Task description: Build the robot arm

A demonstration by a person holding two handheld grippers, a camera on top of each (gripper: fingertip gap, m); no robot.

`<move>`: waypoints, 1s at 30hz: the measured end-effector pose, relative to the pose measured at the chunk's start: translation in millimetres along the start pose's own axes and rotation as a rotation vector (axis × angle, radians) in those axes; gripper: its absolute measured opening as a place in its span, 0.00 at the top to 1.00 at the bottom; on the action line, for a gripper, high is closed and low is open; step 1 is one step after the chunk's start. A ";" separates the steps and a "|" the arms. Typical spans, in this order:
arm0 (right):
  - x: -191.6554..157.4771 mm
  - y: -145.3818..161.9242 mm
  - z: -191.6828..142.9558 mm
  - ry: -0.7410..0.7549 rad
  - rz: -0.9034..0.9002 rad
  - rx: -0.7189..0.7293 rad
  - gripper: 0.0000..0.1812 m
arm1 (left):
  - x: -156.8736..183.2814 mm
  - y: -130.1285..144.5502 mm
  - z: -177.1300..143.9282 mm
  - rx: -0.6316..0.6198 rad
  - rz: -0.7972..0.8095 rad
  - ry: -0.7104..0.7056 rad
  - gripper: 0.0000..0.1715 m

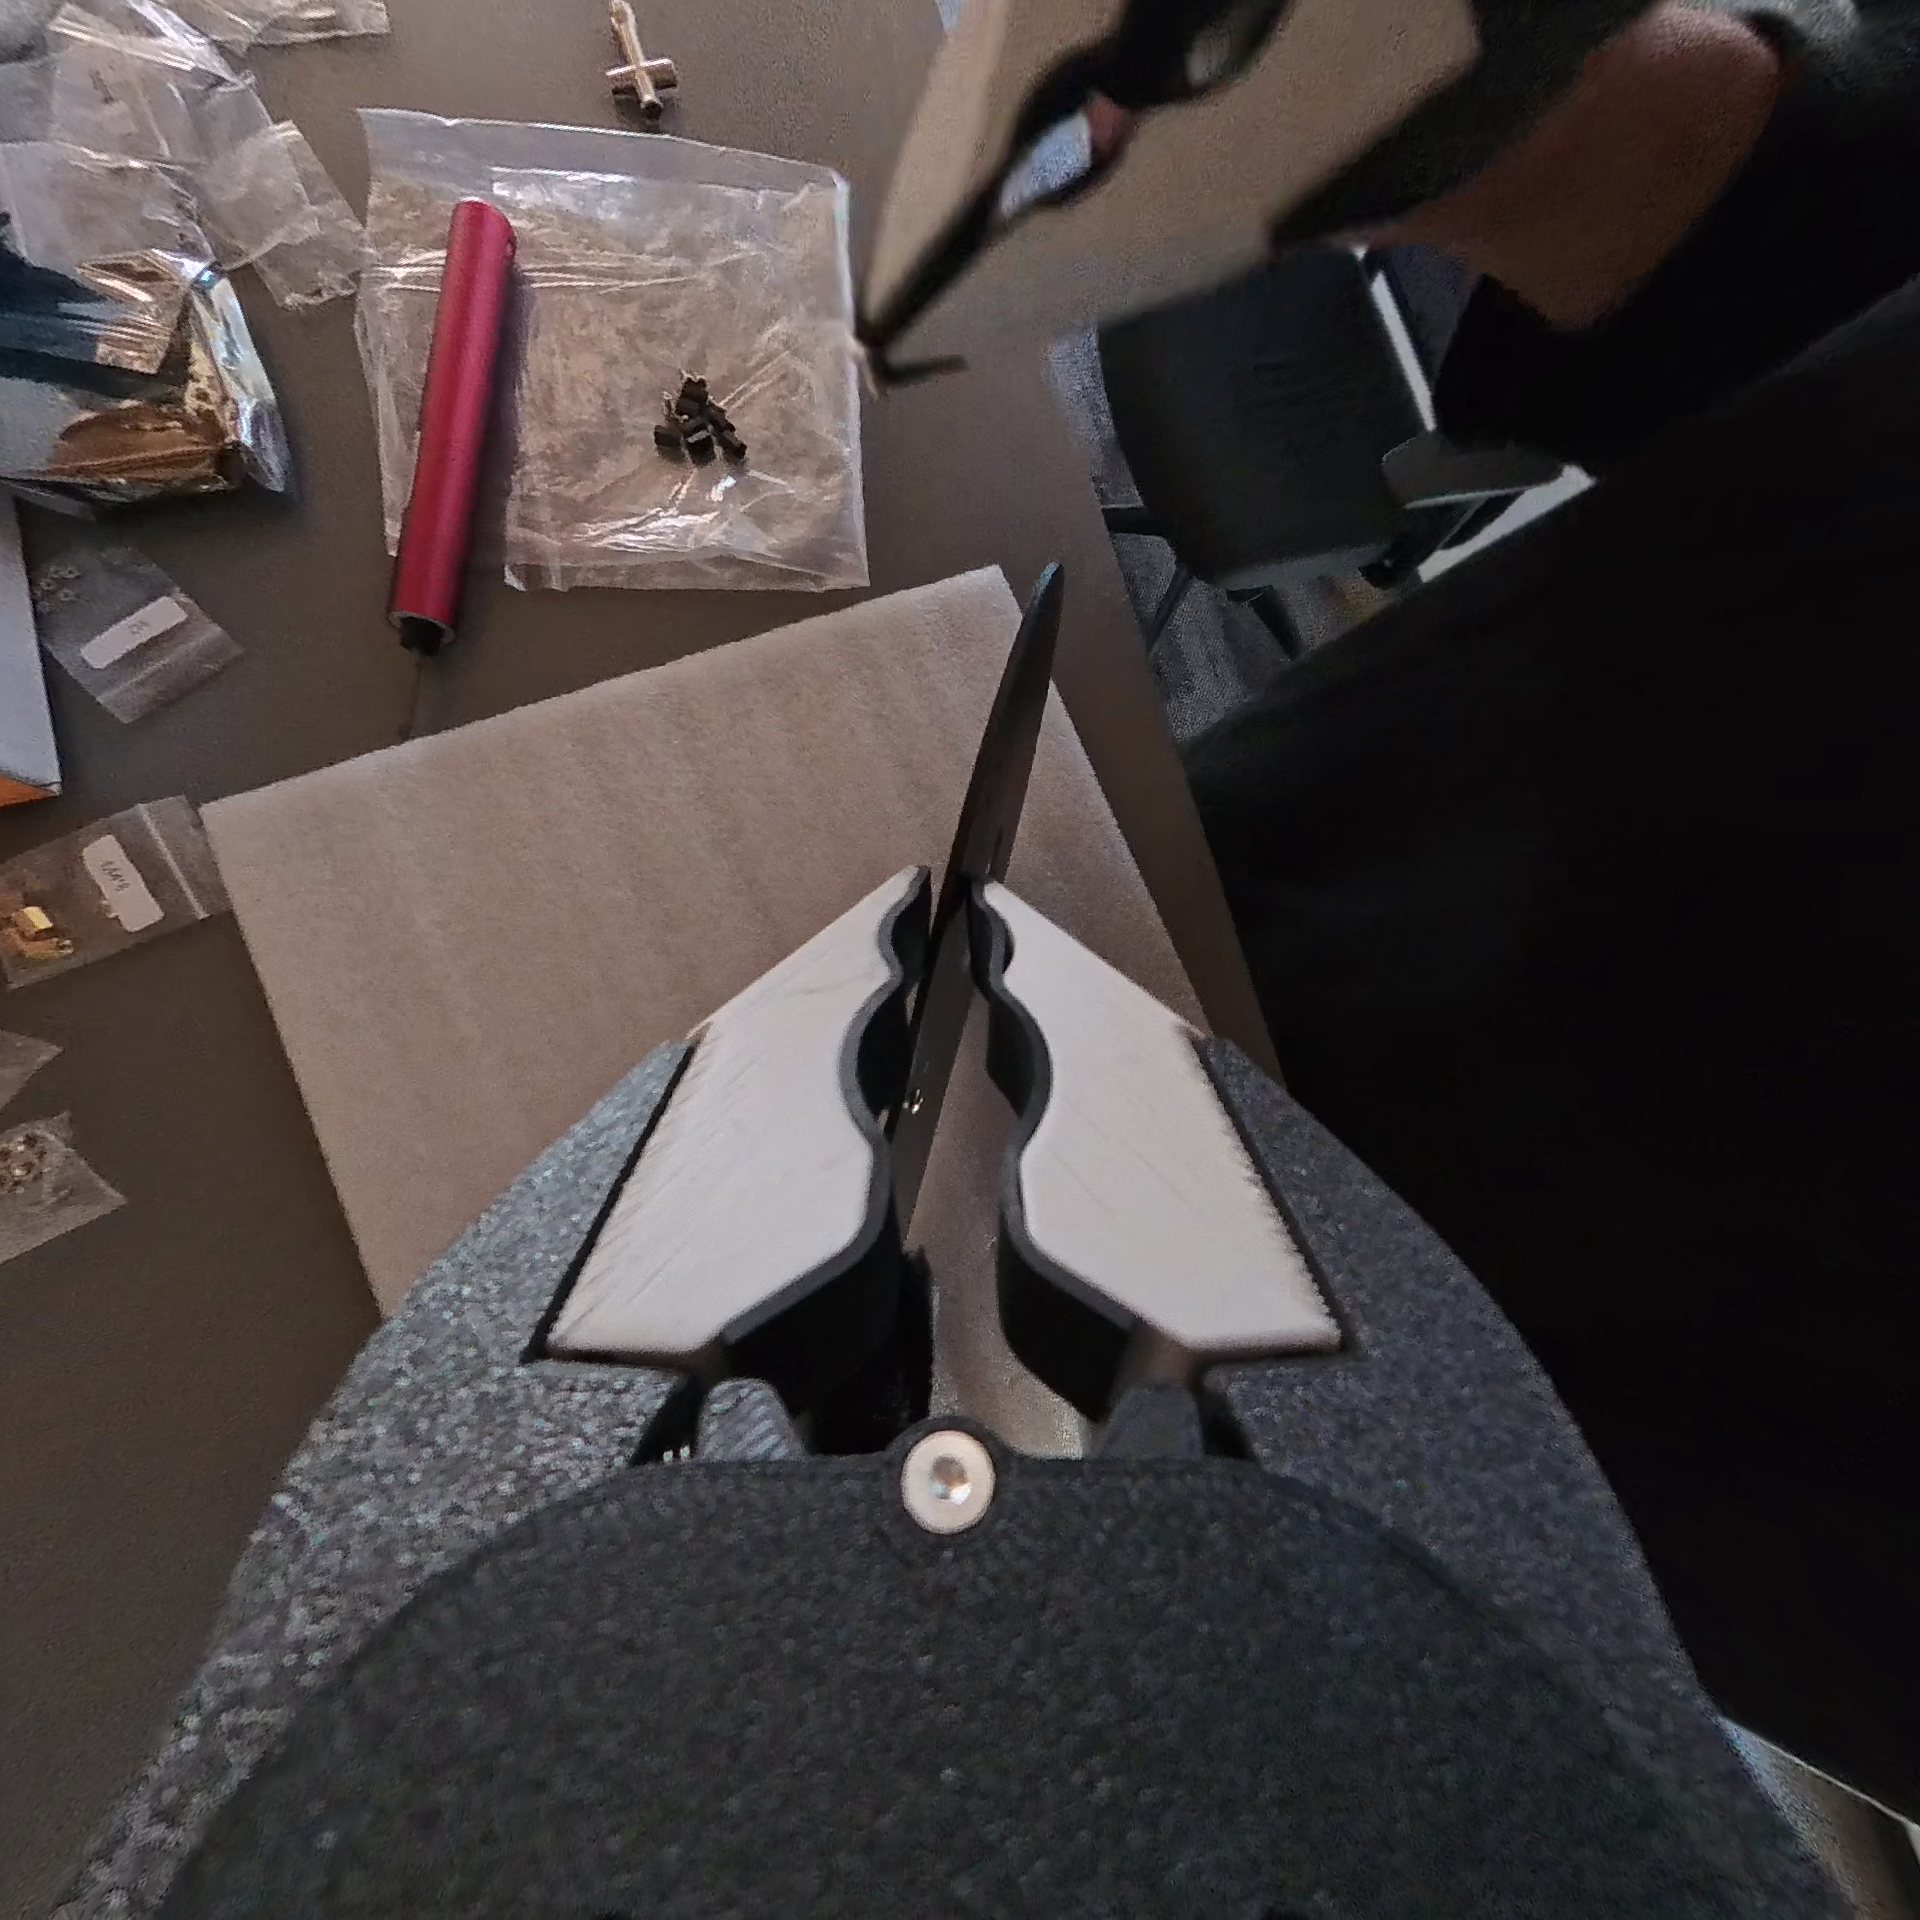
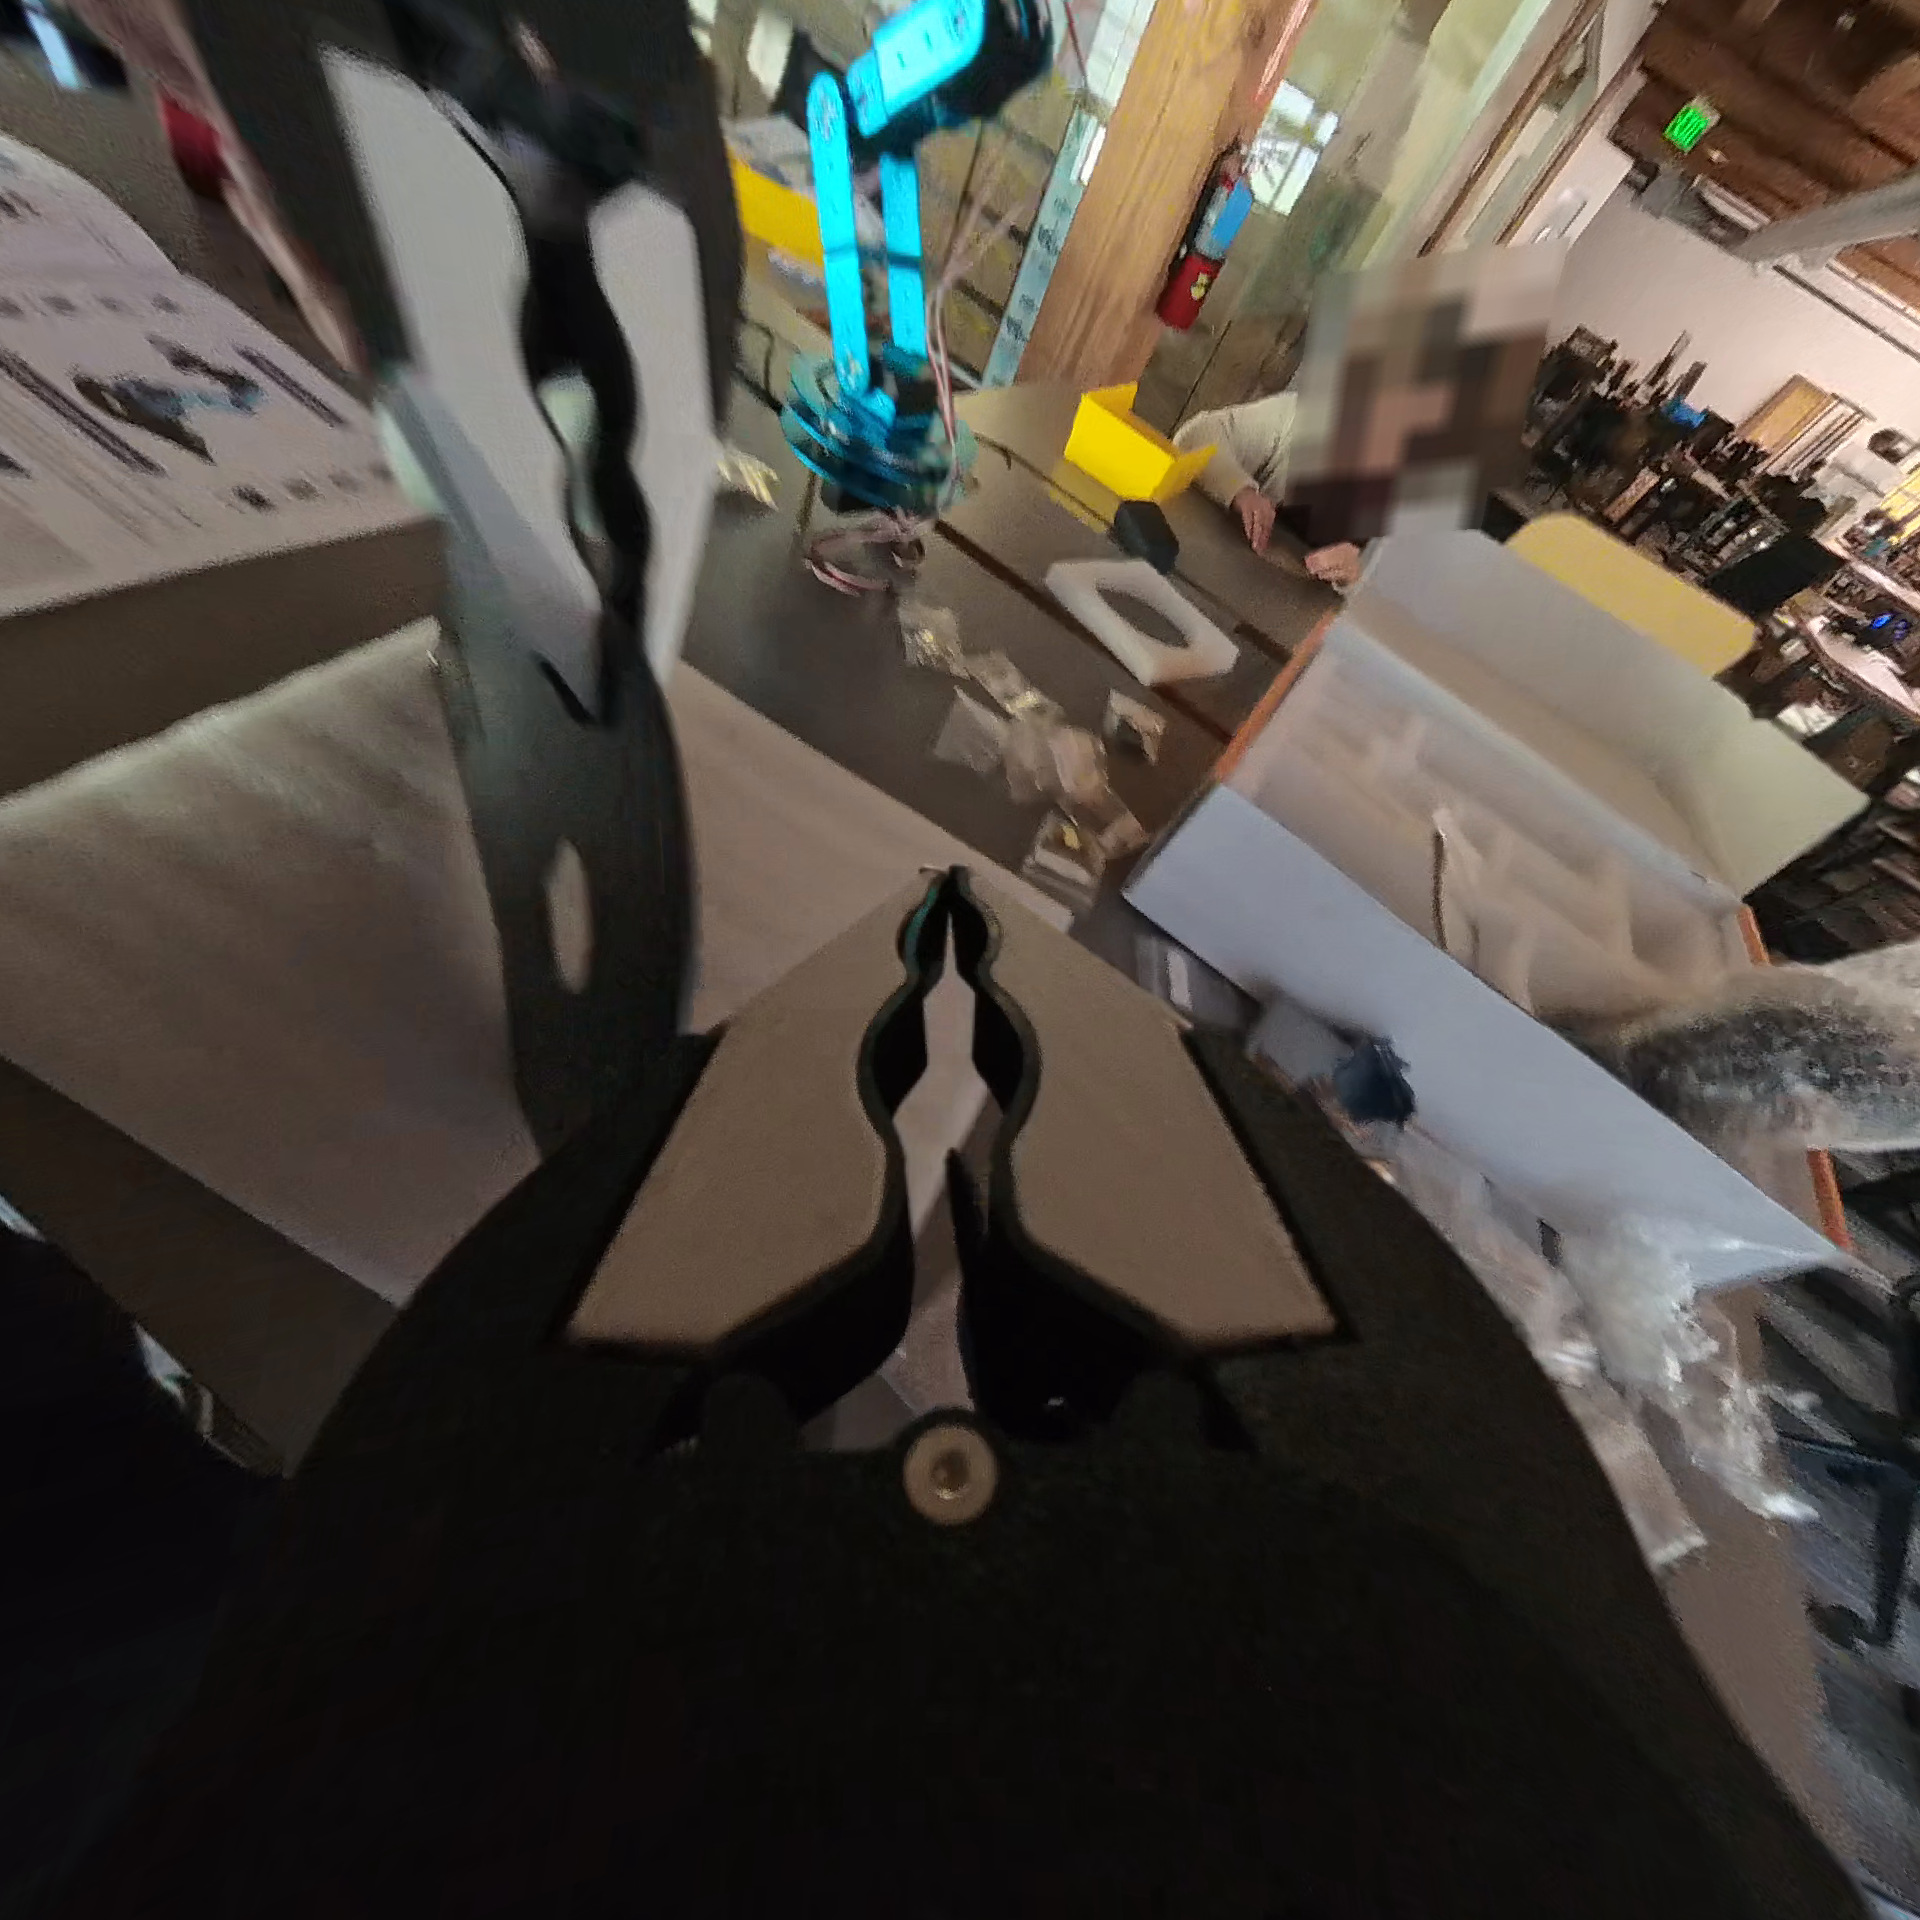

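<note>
My left gripper [image 1: 951,883] is shut on a thin black flat plate [image 1: 1003,748], seen edge-on and sticking forward past the fingertips. It hangs over a grey foam sheet [image 1: 582,914] on the brown table. The right wrist view shows this plate [image 2: 623,810] as a rounded black piece with oval holes, held by the left gripper [image 2: 597,582] at the upper left. My right gripper [image 2: 951,899] is shut, tips touching, with nothing visible between them. It is blurred in the left wrist view [image 1: 883,348], raised above the table's far right.
A red tube [image 1: 452,416], a clear bag of small black parts [image 1: 696,416], a metal cross piece [image 1: 644,73] and several small bags lie on the table. A blue robot arm [image 2: 883,260], yellow box [image 2: 1132,447], white foam frame [image 2: 1143,623] and open box [image 2: 1455,883] stand farther off. My hands' fingertips stand some 10 cm from each other.
</note>
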State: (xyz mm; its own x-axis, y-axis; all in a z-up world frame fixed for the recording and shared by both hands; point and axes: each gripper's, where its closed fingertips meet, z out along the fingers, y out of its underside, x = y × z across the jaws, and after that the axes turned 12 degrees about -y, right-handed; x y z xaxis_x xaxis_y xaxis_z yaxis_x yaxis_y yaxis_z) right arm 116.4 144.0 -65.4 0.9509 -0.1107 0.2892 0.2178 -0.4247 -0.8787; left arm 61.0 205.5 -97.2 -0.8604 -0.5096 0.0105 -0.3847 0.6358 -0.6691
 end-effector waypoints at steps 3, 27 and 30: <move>-17.4 -19.3 13.9 0.013 0.028 0.030 1.00 | -1.3 -0.1 0.7 -0.006 0.012 0.013 0.96; -69.6 -17.3 43.7 0.455 0.063 -0.036 1.00 | -1.5 0.7 0.5 -0.042 0.038 0.047 0.97; -99.5 18.4 63.3 0.349 0.198 -0.133 1.00 | -2.5 1.0 1.2 -0.070 0.067 0.045 0.96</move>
State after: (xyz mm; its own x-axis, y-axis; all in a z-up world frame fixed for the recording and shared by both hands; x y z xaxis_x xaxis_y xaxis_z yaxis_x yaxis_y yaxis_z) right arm 39.7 204.0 -134.4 0.8351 -0.4897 0.2507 -0.0140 -0.4744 -0.8802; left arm 63.2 206.7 -98.8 -0.8986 -0.4388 0.0015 -0.3465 0.7076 -0.6159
